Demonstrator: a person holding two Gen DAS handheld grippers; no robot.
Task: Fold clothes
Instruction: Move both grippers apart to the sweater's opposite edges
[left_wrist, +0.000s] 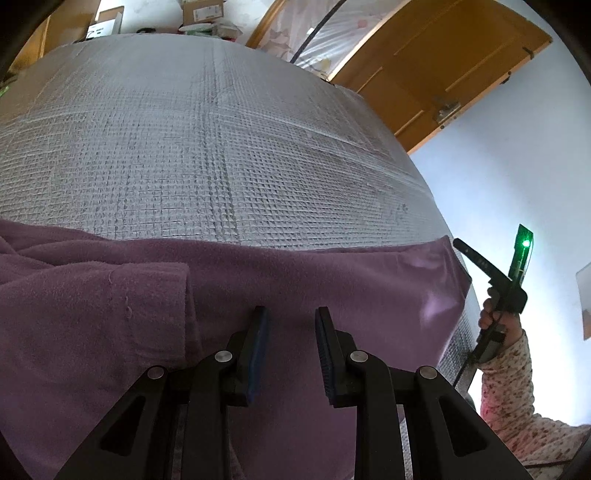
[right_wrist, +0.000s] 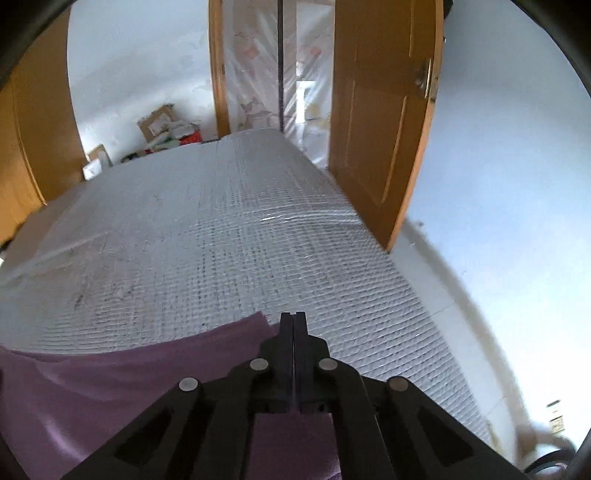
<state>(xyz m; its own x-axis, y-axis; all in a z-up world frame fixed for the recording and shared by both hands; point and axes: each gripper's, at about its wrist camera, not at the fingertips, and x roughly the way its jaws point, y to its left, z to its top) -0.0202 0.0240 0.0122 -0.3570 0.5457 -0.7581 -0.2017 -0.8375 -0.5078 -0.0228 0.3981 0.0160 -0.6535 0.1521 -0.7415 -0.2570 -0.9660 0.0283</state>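
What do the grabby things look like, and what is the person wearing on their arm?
Each gripper is black with two flat fingers, angular arms with triangle-shaped holes, and round silver pins at the joints. The left gripper has blue pads inside its fingers. The right gripper looks all black. Seen from the side, its handle carries a green board with a glowing green light. The person's sleeve is pale with small pink flowers.

Domestic room: panelled wooden door (right_wrist: 384, 129), plastic-sheeted doorway (right_wrist: 273, 74), stacked cardboard boxes (right_wrist: 159, 122), mat-covered bed (right_wrist: 221, 229), white walls (right_wrist: 498, 147).
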